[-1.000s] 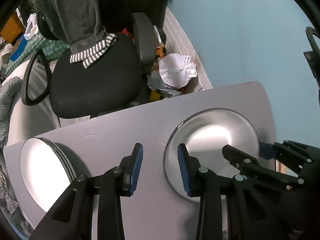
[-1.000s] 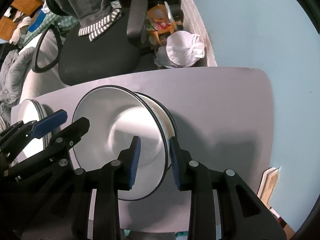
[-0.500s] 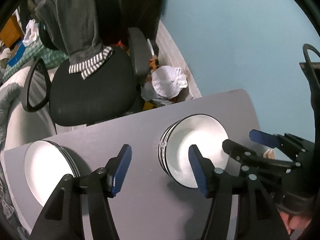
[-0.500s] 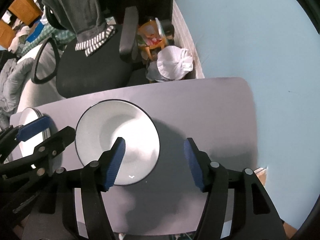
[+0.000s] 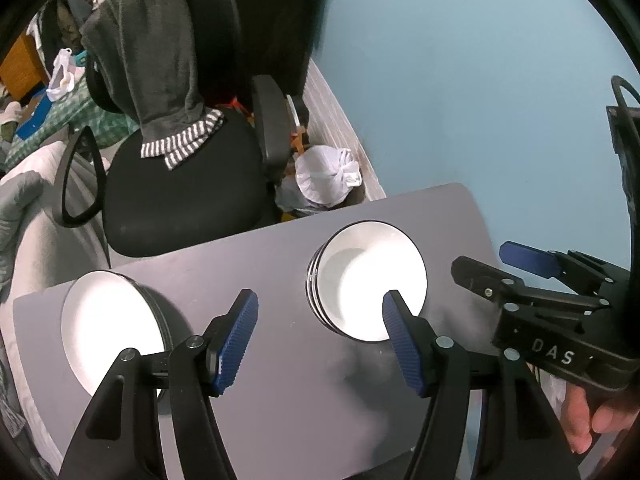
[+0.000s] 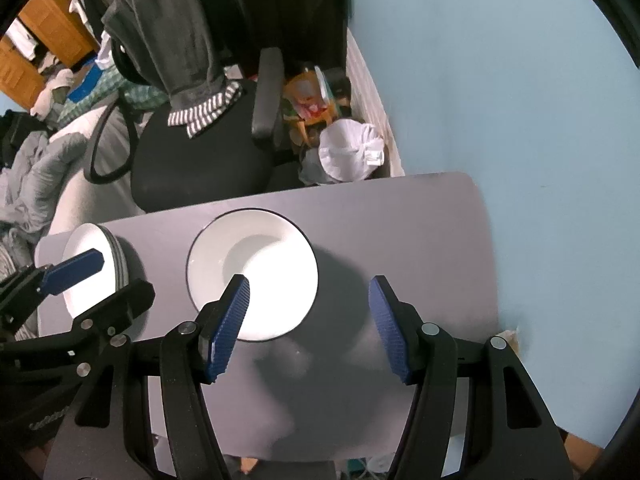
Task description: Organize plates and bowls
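Pale blue wall [image 5: 460, 80] behind, grey rounded tabletop [image 5: 280, 264] below, black office chair [image 5: 180, 192] draped with a grey striped-cuff garment [image 5: 160, 80] at 11 o'clock, knotted white plastic bag [image 5: 326, 176] on the floor at 12.

From the left wrist: left gripper [image 5: 320, 340] high above the table, blue ribbed pads wide apart, holding nothing. Stack of white black-rimmed bowls [image 5: 366, 280] just past the right pad at 1 o'clock, nested, top bowl empty. Stack of white flat plates [image 5: 108, 320] at 9 o'clock, well apart from the bowls, nothing on top. Second tool at 3 o'clock, clear of the bowls.

From the right wrist: right gripper [image 6: 308, 328] likewise spread wide and empty, hovering over bare table. Bowls [image 6: 252, 272] at 11 o'clock behind the left pad; plates [image 6: 92, 268] at 9, partly behind the other tool.

Judging by the layout, sorting looks finished or nearly so: like with like, no loose piece in view. Next move probably only a retreat, or a nudge to square a stack.
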`<action>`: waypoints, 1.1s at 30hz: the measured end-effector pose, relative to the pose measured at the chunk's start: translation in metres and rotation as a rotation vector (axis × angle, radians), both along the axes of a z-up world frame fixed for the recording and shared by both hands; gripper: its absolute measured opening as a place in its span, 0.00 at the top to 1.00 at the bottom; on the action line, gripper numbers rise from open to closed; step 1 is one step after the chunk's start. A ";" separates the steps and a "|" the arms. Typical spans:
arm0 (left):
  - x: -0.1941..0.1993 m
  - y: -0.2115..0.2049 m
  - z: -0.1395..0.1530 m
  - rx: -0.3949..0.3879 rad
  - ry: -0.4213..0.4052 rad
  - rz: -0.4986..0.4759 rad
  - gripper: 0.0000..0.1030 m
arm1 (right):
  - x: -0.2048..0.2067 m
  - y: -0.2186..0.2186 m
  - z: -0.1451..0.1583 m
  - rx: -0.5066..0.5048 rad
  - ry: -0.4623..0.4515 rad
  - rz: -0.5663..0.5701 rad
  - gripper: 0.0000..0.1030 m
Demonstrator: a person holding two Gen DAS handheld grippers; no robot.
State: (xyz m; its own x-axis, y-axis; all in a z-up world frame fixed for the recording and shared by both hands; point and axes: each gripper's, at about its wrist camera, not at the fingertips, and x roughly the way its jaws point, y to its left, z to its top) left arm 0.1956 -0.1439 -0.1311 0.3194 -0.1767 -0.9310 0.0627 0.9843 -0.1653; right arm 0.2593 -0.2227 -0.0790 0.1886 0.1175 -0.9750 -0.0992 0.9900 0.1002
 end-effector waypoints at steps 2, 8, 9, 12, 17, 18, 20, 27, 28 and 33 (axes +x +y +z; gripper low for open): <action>-0.002 0.002 0.005 0.005 -0.014 0.001 0.35 | -0.002 0.001 0.005 0.005 -0.011 -0.002 0.40; -0.010 0.007 0.017 0.016 -0.041 -0.013 0.31 | -0.009 -0.001 0.017 0.034 -0.028 -0.017 0.40; -0.011 0.008 0.019 0.017 -0.043 -0.015 0.31 | -0.010 -0.001 0.018 0.036 -0.032 -0.018 0.40; -0.016 0.011 0.024 0.011 -0.046 -0.019 0.31 | -0.013 -0.001 0.022 0.037 -0.038 -0.019 0.40; -0.025 0.012 0.032 0.030 -0.071 -0.030 0.31 | -0.019 -0.004 0.030 0.037 -0.057 -0.024 0.40; -0.027 0.012 0.034 0.032 -0.078 -0.033 0.31 | -0.021 -0.005 0.032 0.038 -0.063 -0.027 0.40; -0.030 0.014 0.036 0.026 -0.083 -0.037 0.31 | -0.024 -0.007 0.037 0.039 -0.079 -0.033 0.40; -0.042 0.025 0.043 -0.025 -0.099 0.001 0.30 | -0.041 -0.012 0.057 0.036 -0.149 -0.056 0.40; -0.044 0.027 0.044 -0.029 -0.104 0.005 0.30 | -0.042 -0.013 0.058 0.038 -0.153 -0.058 0.40; -0.048 0.033 0.044 -0.053 -0.106 0.020 0.29 | -0.050 -0.020 0.058 0.057 -0.149 -0.087 0.40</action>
State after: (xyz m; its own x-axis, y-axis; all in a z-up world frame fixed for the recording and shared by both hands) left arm 0.1472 -0.1111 -0.0867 0.4195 -0.2175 -0.8813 0.0631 0.9755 -0.2107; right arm 0.2093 -0.2428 -0.0206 0.3419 0.1483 -0.9279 -0.0311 0.9887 0.1466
